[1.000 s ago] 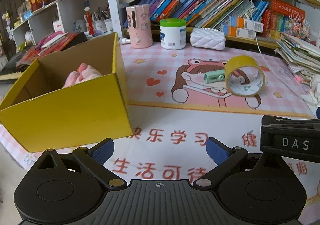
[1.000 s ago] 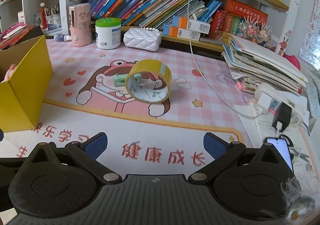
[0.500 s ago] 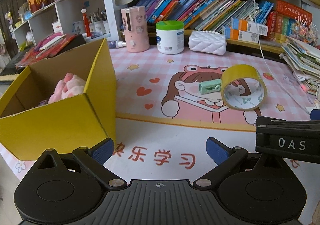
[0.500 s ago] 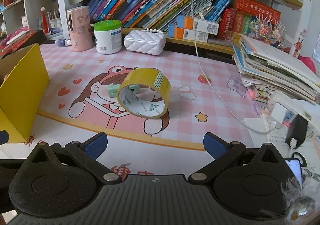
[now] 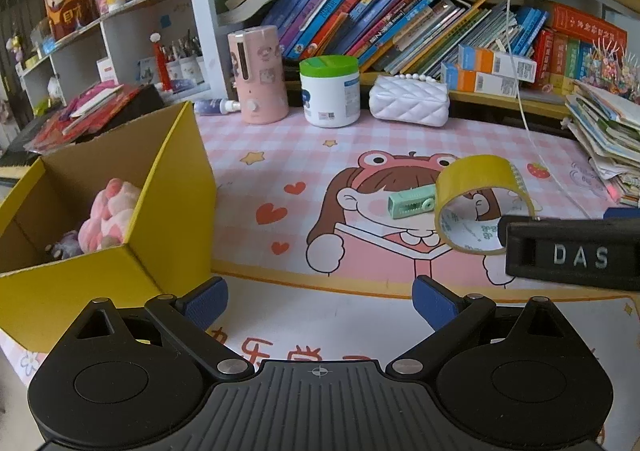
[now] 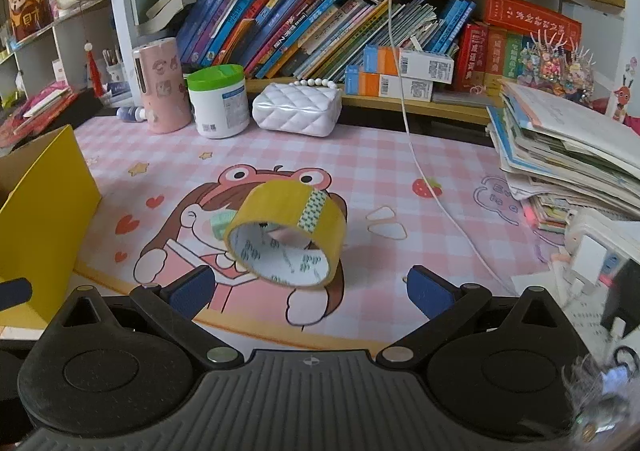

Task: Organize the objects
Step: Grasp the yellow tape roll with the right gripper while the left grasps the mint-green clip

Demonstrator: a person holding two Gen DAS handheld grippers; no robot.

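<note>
Tape roll (image 6: 285,237) ahead of right hand-held gripper (image 6: 310,293) — untouched.

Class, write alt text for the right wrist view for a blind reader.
An open right claw faces a tilted roll of yellow tape on a pink cartoon desk mat, with a mint correction-tape dispenser behind it and a yellow box at left.
</note>
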